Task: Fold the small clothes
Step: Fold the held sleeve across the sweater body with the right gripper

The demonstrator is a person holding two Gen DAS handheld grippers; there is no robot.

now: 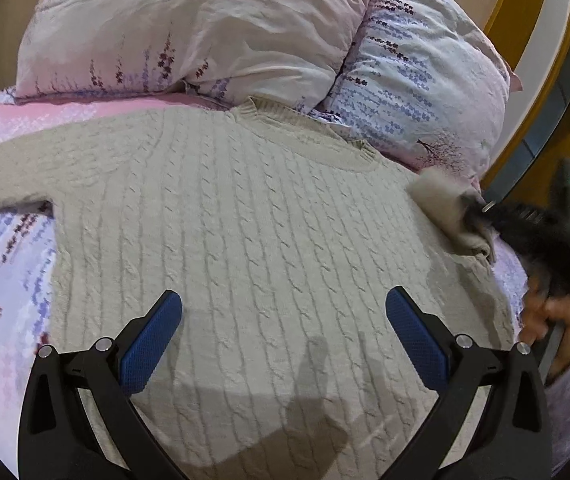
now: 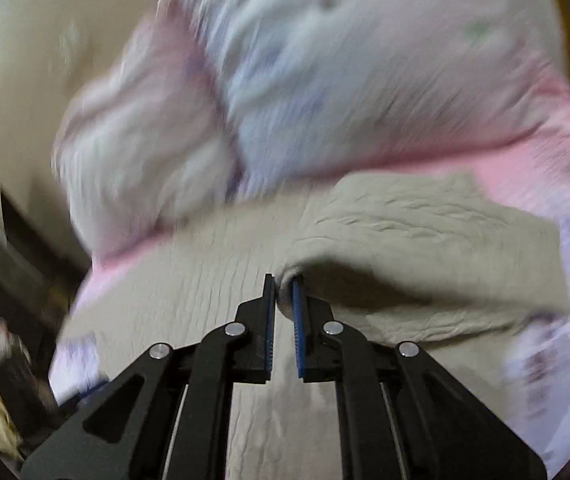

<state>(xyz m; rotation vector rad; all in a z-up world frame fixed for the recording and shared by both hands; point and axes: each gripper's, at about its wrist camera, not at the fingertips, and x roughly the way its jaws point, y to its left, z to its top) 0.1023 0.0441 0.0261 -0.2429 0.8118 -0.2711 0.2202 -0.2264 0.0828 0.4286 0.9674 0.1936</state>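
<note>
A: Where is the garment recorded?

B: A cream cable-knit sweater [image 1: 245, 220] is laid flat on the bed [image 1: 1, 264], body spread wide, ribbed collar [image 1: 297, 120] turned toward two pillows [image 1: 205, 28]. The knit is thick, with raised rope-like cables set in parallel columns. The bedsheet is pink and lilac, printed with small floral sprigs; the pillow covers are crinkled and carry the same print.

A: State of the left tongs [image 1: 283, 308]?

B: They are spread wide and nothing is gripped. The blue pads [image 1: 153, 344], finely cross-hatched, are held over the lower body of the sweater; contact with the knit cannot be determined.

A: And the right tongs [image 2: 284, 292]?

B: They are closed almost fully on a bunched fold of the sweater's sleeve [image 2: 425, 240], which is lifted and draped across the body of the garment. The fabric is pinched between the ridged blue pads. The right wrist view is blurred, so finer texture is not resolved there.

A: Anything seen from the left side?

B: The sleeve end [image 1: 449, 208] is seen raised at the sweater's right edge, gripped by the blurred black tongs, with the person's hand [image 1: 553, 316] below.
</note>
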